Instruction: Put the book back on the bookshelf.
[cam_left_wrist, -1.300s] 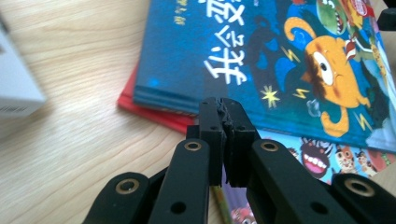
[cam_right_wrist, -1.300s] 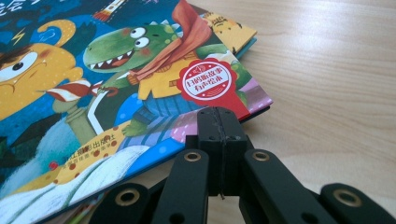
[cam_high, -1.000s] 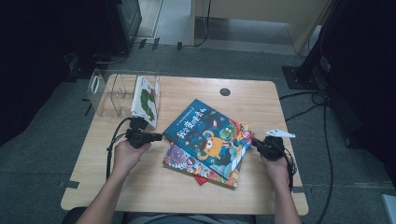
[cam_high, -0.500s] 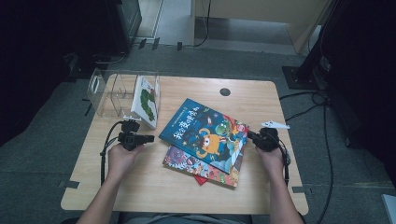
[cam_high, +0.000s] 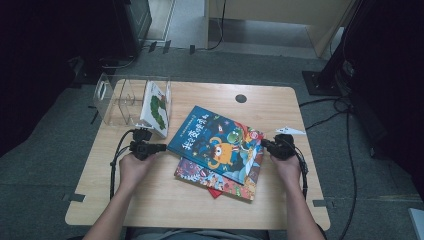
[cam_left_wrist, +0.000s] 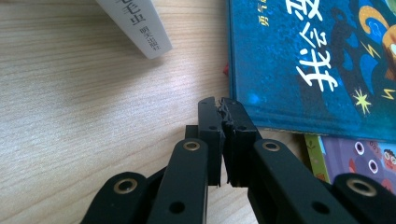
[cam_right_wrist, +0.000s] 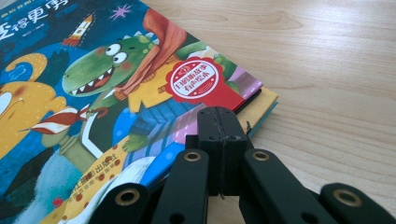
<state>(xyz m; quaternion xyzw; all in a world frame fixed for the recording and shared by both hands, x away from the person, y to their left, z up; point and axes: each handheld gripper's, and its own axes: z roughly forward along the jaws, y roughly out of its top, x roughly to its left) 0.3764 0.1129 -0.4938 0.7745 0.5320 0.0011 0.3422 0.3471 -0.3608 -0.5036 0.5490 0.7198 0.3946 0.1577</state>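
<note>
A stack of picture books lies mid-table, topped by a blue book (cam_high: 215, 140) with a dinosaur and a yellow monster on its cover. My left gripper (cam_high: 162, 146) is shut with nothing in it, its tips just off the blue book's left corner. In the left gripper view its tips (cam_left_wrist: 219, 105) sit on the wood beside the blue book (cam_left_wrist: 317, 60). My right gripper (cam_high: 264, 143) is shut and empty, at the stack's right corner. In the right gripper view its tips (cam_right_wrist: 220, 114) are against the edge of the blue book (cam_right_wrist: 116, 93).
A clear acrylic organizer (cam_high: 117, 97) stands at the table's far left, with a white caterpillar book (cam_high: 157, 107) upright at its right end. That white book's spine (cam_left_wrist: 140, 23) is close ahead of the left gripper. A colourful book (cam_high: 220, 177) and a red one lie under the blue book.
The right gripper has moved away from me and slightly left, up to the stack's right corner. The blue book has shifted a little left. The left gripper has barely moved.
</note>
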